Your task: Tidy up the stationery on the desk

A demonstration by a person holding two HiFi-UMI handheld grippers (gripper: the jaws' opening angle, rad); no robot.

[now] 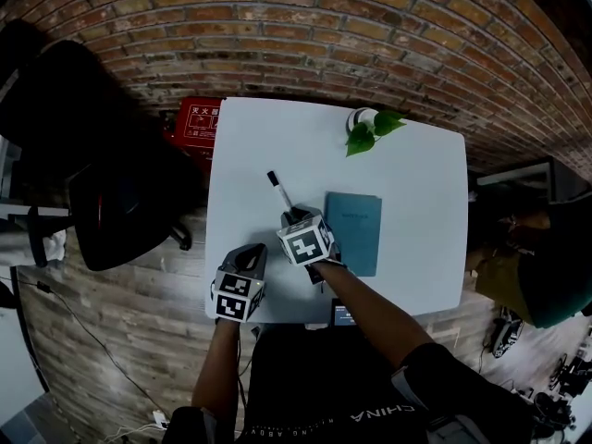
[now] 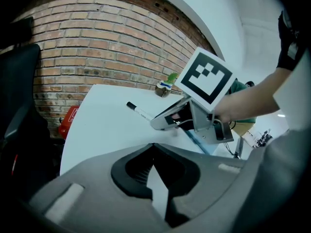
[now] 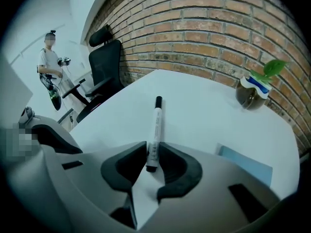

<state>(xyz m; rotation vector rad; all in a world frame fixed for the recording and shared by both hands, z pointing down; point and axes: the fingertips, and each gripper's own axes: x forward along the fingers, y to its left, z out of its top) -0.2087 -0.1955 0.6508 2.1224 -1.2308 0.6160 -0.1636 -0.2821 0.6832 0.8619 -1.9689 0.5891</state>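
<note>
Tidying begins at a white bench set against a brick wall, with the pick-up of a marker as the step in hand. The marker lies on the bench left of centre, cap end pointing toward the far edge, and a teal notebook lies flat just to its right. A small potted plant stands at the far edge.

The right gripper points steeply down over the near end of the marker. Its jaws are narrow with the barrel between them, and the pads seem to touch it on both sides, though the marker still rests on the bench. The left gripper hangs at the near left edge of the bench, jaws together with nothing between them.

The grip looks just taken and the lift not yet made. The hold is at the very end of the barrel, so the next move probably calls for a firm squeeze and a level, straight lift, so the long free end does not droop or swing. No pen holder or tray shows on the bench. Beside the notebook looks the likeliest spot to set the marker.
</note>
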